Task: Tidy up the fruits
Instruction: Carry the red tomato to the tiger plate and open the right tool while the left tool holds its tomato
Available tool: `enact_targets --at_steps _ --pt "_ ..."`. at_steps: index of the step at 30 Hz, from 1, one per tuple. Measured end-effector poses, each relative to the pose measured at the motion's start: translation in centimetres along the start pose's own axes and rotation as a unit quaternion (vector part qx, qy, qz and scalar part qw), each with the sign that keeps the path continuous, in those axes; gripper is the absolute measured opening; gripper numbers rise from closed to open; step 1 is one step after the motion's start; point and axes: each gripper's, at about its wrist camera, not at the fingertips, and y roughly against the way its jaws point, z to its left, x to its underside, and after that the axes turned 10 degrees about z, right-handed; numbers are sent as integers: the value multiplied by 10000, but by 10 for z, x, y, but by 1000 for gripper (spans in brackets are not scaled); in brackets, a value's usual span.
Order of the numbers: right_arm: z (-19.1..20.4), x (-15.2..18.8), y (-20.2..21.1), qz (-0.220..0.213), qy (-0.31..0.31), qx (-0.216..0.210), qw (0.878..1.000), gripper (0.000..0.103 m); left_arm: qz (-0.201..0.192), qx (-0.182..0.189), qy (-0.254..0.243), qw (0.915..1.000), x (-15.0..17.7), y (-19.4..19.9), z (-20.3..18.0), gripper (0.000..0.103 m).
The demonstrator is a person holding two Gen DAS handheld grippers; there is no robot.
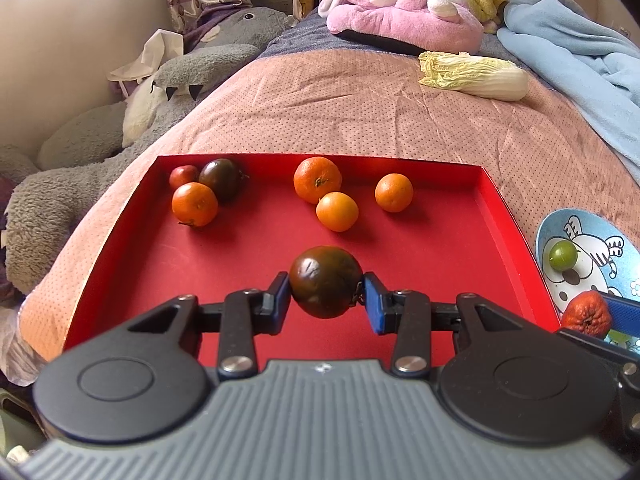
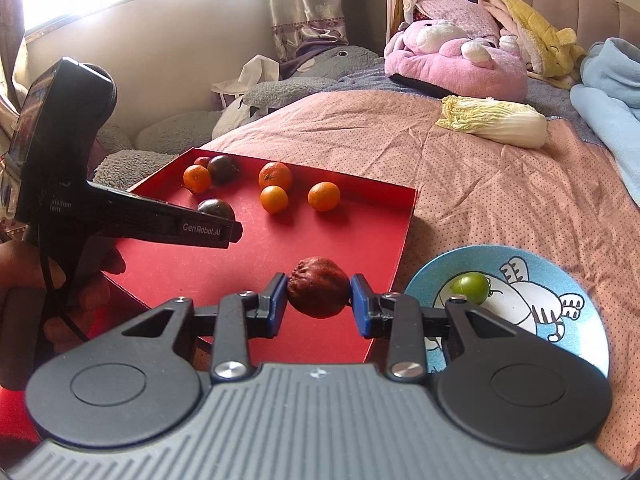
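Note:
My left gripper point(image 1: 326, 295) is shut on a dark green-brown tomato point(image 1: 326, 276), held just above the red tray point(image 1: 440, 264). Further back in the tray lie several oranges point(image 1: 337, 211), a second dark tomato point(image 1: 222, 178) and a small red fruit point(image 1: 183, 176). My right gripper point(image 2: 318, 300) is shut on a wrinkled dark red fruit point(image 2: 318, 286) over the tray's near right corner point(image 2: 380, 320). To its right, a blue cartoon plate point(image 2: 560, 320) holds one green fruit point(image 2: 472, 287). In the right wrist view the left gripper point(image 2: 224, 234) reaches in from the left.
The tray and plate sit on a pink dotted bedspread point(image 1: 360, 112). A napa cabbage point(image 1: 476, 76) lies further back, with a pink plush point(image 1: 400, 12) and a blue blanket point(image 1: 580, 52) beyond. Grey plush toys point(image 1: 80, 152) line the bed's left side. A hand point(image 2: 24, 280) holds the left gripper.

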Motion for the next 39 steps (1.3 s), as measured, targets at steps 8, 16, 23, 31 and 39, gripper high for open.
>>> enact_targets --at_steps 8,16,23,31,39 --pt "-11 3 12 -137 -150 81 9998 40 -27 -14 -44 10000 1 4 -5 42" --pt "-23 6 19 -199 -298 169 9992 40 -16 -4 -97 10000 2 5 -10 42" --pt "-35 11 22 -223 -452 265 9984 40 -21 -12 -147 9999 1 5 -15 42" --pt "-61 21 28 -232 -749 487 9957 40 -9 15 -214 9998 1 4 -20 42" --pt "-75 32 28 -178 -906 597 9939 40 -38 35 -288 9996 1 5 -27 42"
